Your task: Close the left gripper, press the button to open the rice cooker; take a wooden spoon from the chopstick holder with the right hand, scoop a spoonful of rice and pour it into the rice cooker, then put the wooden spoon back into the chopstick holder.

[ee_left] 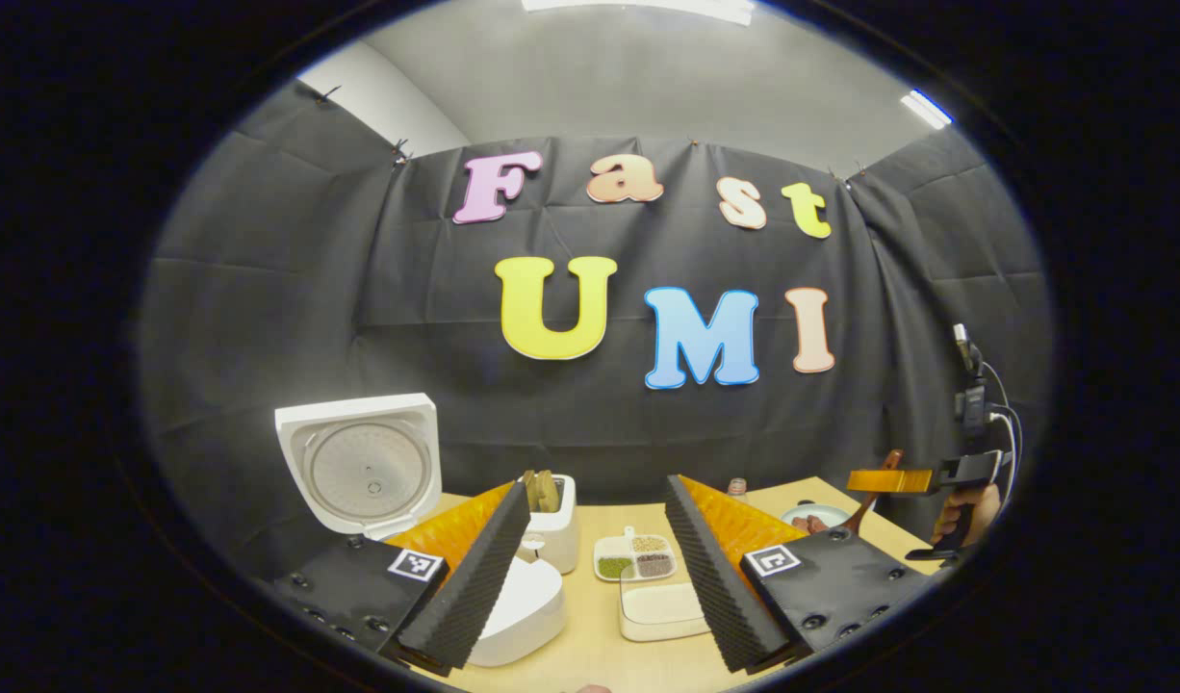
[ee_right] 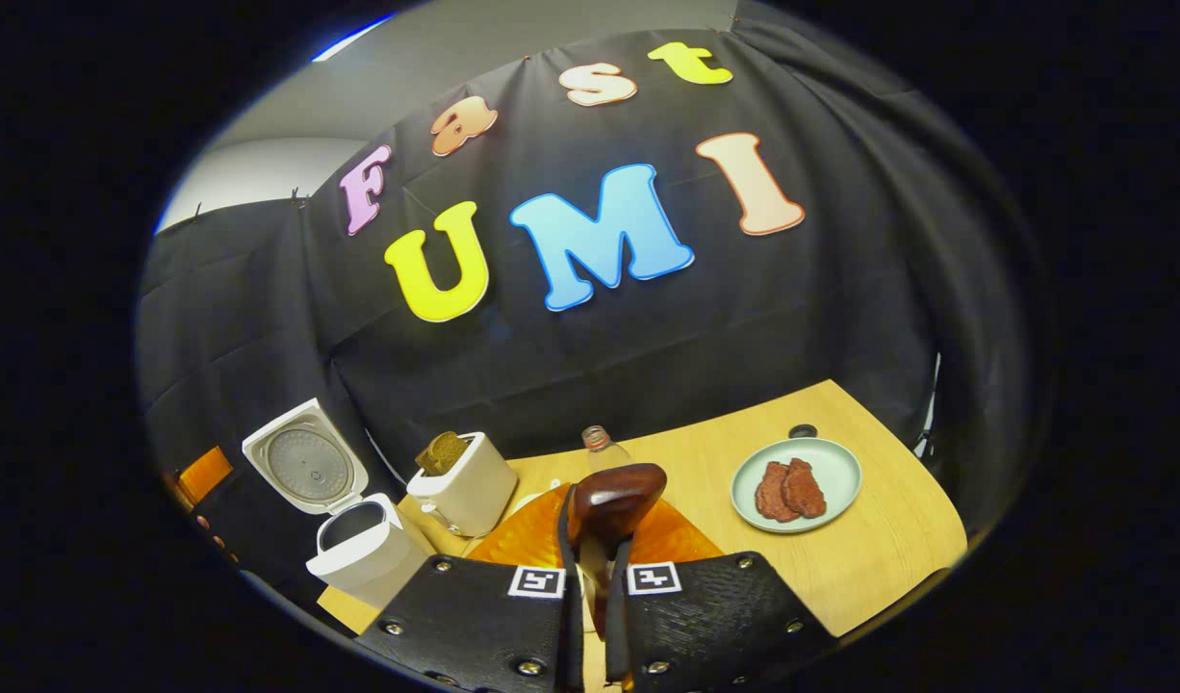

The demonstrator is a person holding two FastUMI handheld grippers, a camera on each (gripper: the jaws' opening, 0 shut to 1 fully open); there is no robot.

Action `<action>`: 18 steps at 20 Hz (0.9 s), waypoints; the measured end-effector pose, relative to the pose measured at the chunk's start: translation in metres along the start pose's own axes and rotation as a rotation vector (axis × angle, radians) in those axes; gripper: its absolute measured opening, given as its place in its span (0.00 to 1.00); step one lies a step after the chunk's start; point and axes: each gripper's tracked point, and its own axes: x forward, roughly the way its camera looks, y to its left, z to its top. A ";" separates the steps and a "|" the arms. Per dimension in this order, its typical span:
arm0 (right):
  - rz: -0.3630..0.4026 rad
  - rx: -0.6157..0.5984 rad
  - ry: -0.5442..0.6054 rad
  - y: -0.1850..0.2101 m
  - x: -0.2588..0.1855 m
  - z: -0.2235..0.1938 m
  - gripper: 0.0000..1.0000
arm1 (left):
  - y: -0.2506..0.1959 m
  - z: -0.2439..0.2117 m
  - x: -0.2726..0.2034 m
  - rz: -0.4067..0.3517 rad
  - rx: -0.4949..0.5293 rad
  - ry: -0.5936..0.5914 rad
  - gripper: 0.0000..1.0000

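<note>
The white rice cooker (ee_left: 527, 606) stands with its lid (ee_left: 359, 462) up, partly behind my left gripper's finger. My left gripper (ee_left: 590, 577) is open, raised above the table, with nothing between its fingers. Behind the cooker sits the white chopstick holder (ee_left: 551, 525) with wooden utensils in it. A shallow white container of rice (ee_left: 659, 608) lies in front of it. At the far right a hand (ee_left: 965, 515) holds my right gripper (ee_left: 898, 479). My right gripper (ee_right: 595, 577) is shut on the wooden spoon (ee_right: 614, 500), whose dark bowl points up and forward. The open cooker (ee_right: 359, 544) and holder (ee_right: 460, 481) lie to its left.
A divided dish of beans (ee_left: 636, 556) sits behind the rice container. A pale plate (ee_right: 821, 462) with red meat pieces lies on the right of the wooden table (ee_right: 879, 558). A small bottle (ee_right: 600, 448) stands near the back wall, and a dark round object (ee_right: 802, 430) behind the plate.
</note>
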 end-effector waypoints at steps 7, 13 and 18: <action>0.076 -0.096 0.062 0.057 0.065 -0.033 0.09 | 0.037 -0.005 -0.010 0.024 0.034 -0.005 0.98; 0.020 -0.186 0.124 0.059 0.118 -0.076 0.09 | 0.051 -0.014 -0.019 0.062 0.039 0.019 1.00; -0.037 -0.379 0.148 0.058 0.148 -0.112 0.09 | 0.068 -0.027 -0.040 0.080 0.060 0.033 0.98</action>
